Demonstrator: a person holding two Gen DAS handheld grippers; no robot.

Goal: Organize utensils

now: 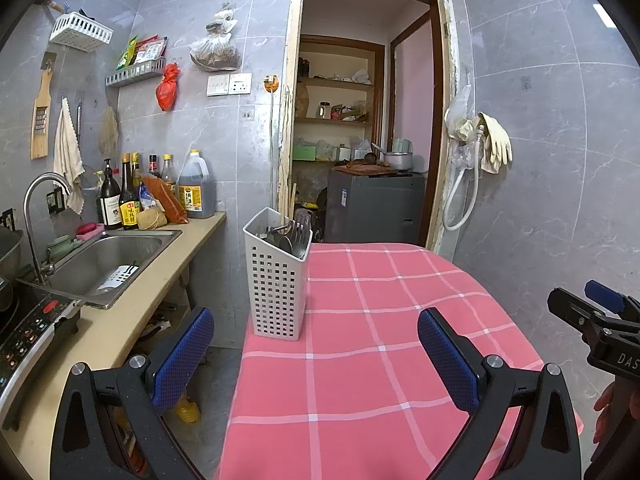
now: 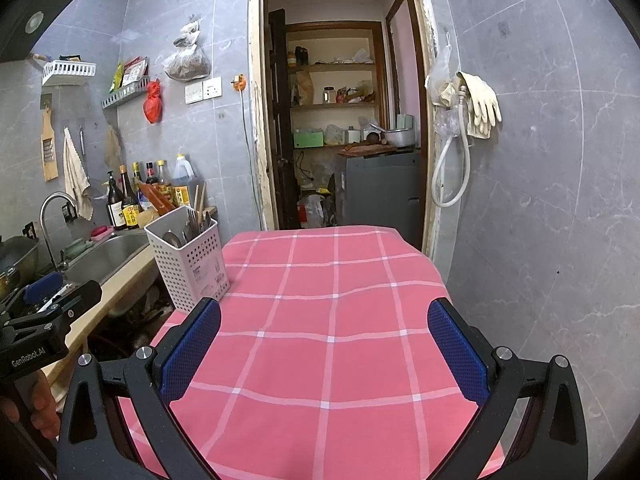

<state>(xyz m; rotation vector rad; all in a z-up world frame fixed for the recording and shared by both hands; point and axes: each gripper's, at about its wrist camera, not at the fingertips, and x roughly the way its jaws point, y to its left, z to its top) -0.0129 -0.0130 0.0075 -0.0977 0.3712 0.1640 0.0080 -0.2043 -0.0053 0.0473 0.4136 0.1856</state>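
Observation:
A white perforated utensil holder [image 1: 276,280] stands at the left edge of the table with the pink checked cloth [image 1: 380,340]. It holds several metal utensils [image 1: 294,234], spoons and a slotted turner among them. It also shows in the right wrist view [image 2: 188,256] with spoons and chopsticks [image 2: 198,218] in it. My left gripper [image 1: 316,356] is open and empty, a little in front of the holder. My right gripper [image 2: 324,352] is open and empty over the bare cloth [image 2: 332,320], to the right of the holder. Each gripper shows in the other's view, the right one [image 1: 600,320] and the left one [image 2: 48,304].
A counter [image 1: 120,320] with a steel sink [image 1: 108,260], a tap [image 1: 40,208], sauce bottles [image 1: 132,196] and an induction hob [image 1: 28,332] runs along the left. An open doorway [image 1: 360,120] lies behind the table. A tiled wall with hanging gloves [image 1: 492,140] stands on the right.

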